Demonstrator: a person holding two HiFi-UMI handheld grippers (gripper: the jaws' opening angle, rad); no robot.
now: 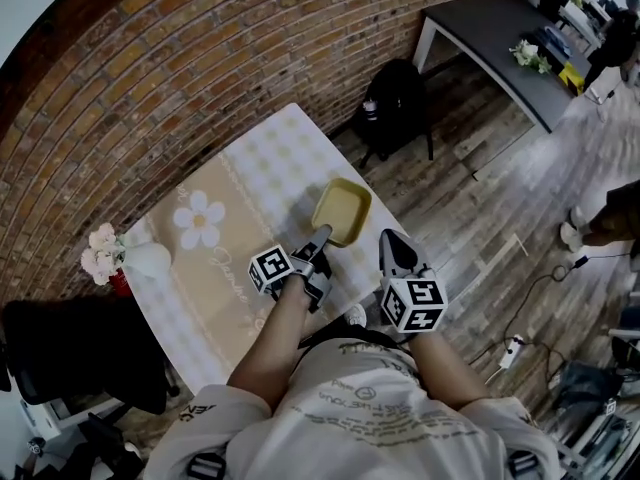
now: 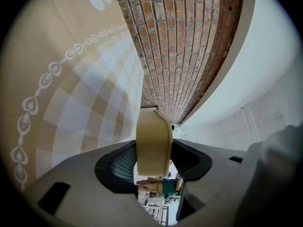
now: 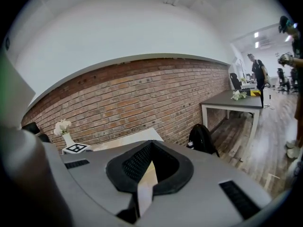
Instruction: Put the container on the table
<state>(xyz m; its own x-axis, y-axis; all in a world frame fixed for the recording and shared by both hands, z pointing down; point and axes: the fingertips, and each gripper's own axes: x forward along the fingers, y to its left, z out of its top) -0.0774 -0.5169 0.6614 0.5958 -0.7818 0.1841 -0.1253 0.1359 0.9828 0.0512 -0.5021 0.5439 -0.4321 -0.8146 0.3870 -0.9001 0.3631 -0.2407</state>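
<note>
On a small table (image 1: pixel 262 160) against a brick wall, a white vase of pale pink flowers (image 1: pixel 108 256) stands at the far left of a beige tablecloth printed with white daisies (image 1: pixel 205 230). To its right, the left gripper (image 1: pixel 321 238) pinches one wall of a shallow, mustard-yellow rectangular plastic container (image 1: pixel 343 209). In the left gripper view that wall (image 2: pixel 154 143) stands edge-on between the two dark pads, which press it from either side, while the rest of the tray juts out beyond the fingertips. The container is over the cloth's right edge, tilted, and no view shows whether its base touches the cloth. The step appears to be the set-down, best done by carrying the tray inward from the edge, levelling its base and parting the jaws only once it lies flat. Farther right, the right gripper (image 1: pixel 392 240) hangs beside the table's edge, jaws pressed together at the tips on nothing.
</note>
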